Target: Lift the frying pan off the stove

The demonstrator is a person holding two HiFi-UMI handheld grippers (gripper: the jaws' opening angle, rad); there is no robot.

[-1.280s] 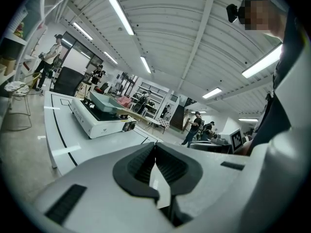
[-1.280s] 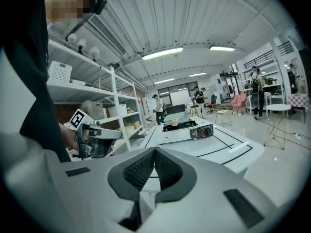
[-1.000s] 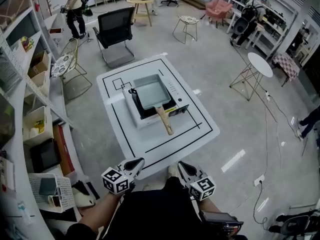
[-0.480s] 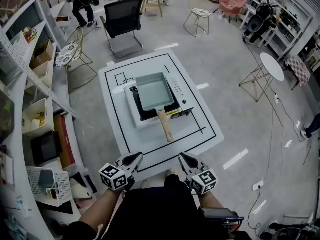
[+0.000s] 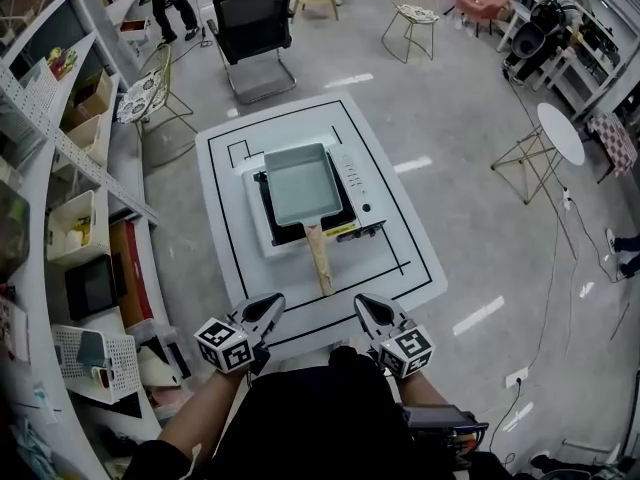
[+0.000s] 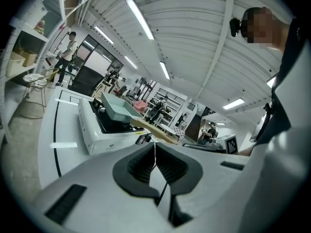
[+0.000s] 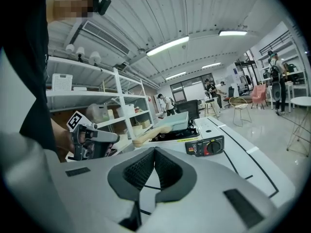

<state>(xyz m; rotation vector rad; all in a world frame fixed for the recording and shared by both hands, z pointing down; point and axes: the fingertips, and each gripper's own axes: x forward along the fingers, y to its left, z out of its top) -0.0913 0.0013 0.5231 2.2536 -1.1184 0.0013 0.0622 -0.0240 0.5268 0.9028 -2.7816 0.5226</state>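
Observation:
A pale blue-grey rectangular frying pan [image 5: 301,184] sits on a white portable stove [image 5: 349,184] in the middle of a white table [image 5: 230,268]. Its wooden handle [image 5: 318,260] points toward me. The pan [image 6: 118,108] and the stove [image 6: 99,133] show in the left gripper view, the pan [image 7: 176,120] again in the right gripper view. My left gripper [image 5: 272,306] is shut and empty at the table's near edge, left of the handle. My right gripper [image 5: 362,308] is also shut and empty, to the handle's right. Both are short of the pan.
Black lines mark the tabletop. White shelves [image 5: 60,158] with boxes run along the left. A black office chair [image 5: 252,30] stands beyond the table, a round white side table [image 5: 560,133] at the right. The stove's control knob [image 7: 212,147] faces the right side.
The view has shifted forward: the table and pan now lie nearer to me, and both grippers have come up to the table's near edge. Both jaws stayed shut.

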